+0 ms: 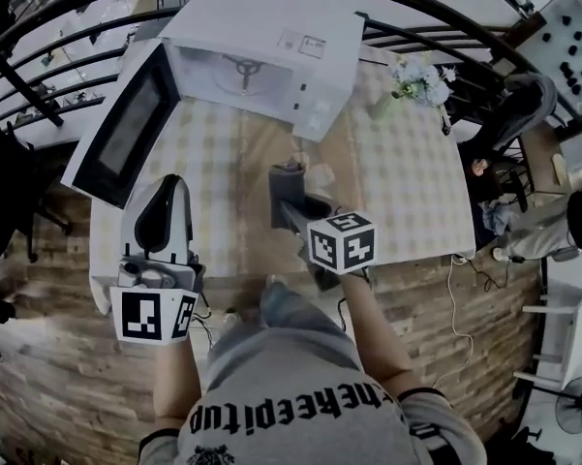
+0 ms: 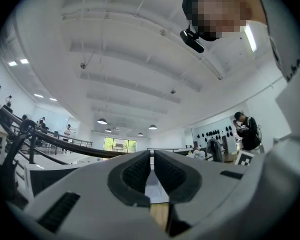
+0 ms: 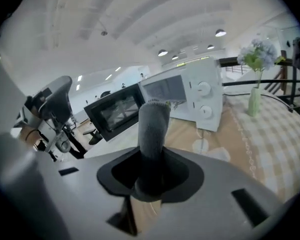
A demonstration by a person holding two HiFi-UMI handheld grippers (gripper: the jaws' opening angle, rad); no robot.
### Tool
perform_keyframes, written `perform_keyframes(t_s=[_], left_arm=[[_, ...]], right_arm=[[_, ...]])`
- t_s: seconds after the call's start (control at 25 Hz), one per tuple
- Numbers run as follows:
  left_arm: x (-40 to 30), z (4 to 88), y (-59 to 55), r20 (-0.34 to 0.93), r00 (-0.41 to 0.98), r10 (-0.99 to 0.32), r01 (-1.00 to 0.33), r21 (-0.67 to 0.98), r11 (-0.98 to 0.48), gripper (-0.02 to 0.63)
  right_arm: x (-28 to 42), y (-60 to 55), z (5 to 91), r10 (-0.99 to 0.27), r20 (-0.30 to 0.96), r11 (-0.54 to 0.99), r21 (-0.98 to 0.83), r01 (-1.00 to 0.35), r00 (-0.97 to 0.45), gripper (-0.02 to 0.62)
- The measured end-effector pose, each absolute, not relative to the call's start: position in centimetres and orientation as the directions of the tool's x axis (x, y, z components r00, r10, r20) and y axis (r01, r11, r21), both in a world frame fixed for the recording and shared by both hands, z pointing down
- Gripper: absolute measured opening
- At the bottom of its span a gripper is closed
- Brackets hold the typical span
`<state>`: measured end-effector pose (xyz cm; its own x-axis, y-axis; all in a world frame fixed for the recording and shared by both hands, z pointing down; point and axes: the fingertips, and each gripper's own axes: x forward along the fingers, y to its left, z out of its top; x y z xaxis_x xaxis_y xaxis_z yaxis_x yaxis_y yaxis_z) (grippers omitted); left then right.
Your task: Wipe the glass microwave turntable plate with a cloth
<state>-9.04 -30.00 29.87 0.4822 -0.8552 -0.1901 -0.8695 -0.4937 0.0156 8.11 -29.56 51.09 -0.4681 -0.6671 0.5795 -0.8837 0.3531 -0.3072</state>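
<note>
My right gripper (image 1: 287, 200) (image 3: 150, 173) is shut on a rolled grey cloth (image 1: 289, 174) (image 3: 152, 126) that sticks up from its jaws over the middle of the checked table (image 1: 213, 153). A faint, clear round shape (image 3: 209, 151) lies on the tablecloth in front of the microwave; it may be the glass plate, I cannot tell. The white microwave (image 1: 271, 46) (image 3: 189, 96) stands at the far side with its door (image 1: 126, 124) swung open to the left; a roller ring (image 1: 244, 66) shows inside. My left gripper (image 1: 165, 197) (image 2: 152, 170) is shut on nothing and points upward.
A vase of pale flowers (image 1: 416, 80) (image 3: 257, 91) stands right of the microwave. A dark railing (image 1: 77, 56) curves behind the table. A person (image 1: 523, 105) sits beyond the table's right side. A cable (image 1: 457, 298) trails on the wooden floor.
</note>
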Motion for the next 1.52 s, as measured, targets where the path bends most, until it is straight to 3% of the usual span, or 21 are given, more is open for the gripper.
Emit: perform_keyframes(t_s=[0.2, 0.52, 0.76, 1.04, 1.52], left_arm=[[-9.1, 30.7, -30.5, -0.170, 0.426, -0.889, -0.900, 0.016, -0.435, 0.023], [-10.1, 31.5, -30.3, -0.137, 0.336, -0.932, -0.941, 0.002, -0.339, 0.023], [-11.1, 31.8, -29.9, -0.118, 0.279, -0.953, -0.960, -0.007, -0.280, 0.023], [-10.6, 31.6, -30.0, -0.123, 0.268, -0.956, -0.963, -0.008, -0.269, 0.023], [-6.6, 31.7, -31.1, -0.133, 0.316, -0.939, -0.948, 0.002, -0.319, 0.023]], right_arm=[[7.1, -31.7, 55.6, -0.553, 0.667, 0.350, -0.358, -0.866, -0.499, 0.104], [5.6, -34.5, 60.8, -0.435, 0.791, 0.363, -0.281, -0.888, -0.429, 0.104], [2.9, -34.9, 64.0, -0.348, 0.858, 0.462, -0.194, -0.865, -0.378, 0.104], [5.8, -35.6, 64.1, -0.376, 0.855, 0.451, -0.169, -0.876, -0.358, 0.103], [18.0, -36.2, 64.2, -0.450, 0.857, 0.265, -0.140, -0.954, -0.251, 0.101]])
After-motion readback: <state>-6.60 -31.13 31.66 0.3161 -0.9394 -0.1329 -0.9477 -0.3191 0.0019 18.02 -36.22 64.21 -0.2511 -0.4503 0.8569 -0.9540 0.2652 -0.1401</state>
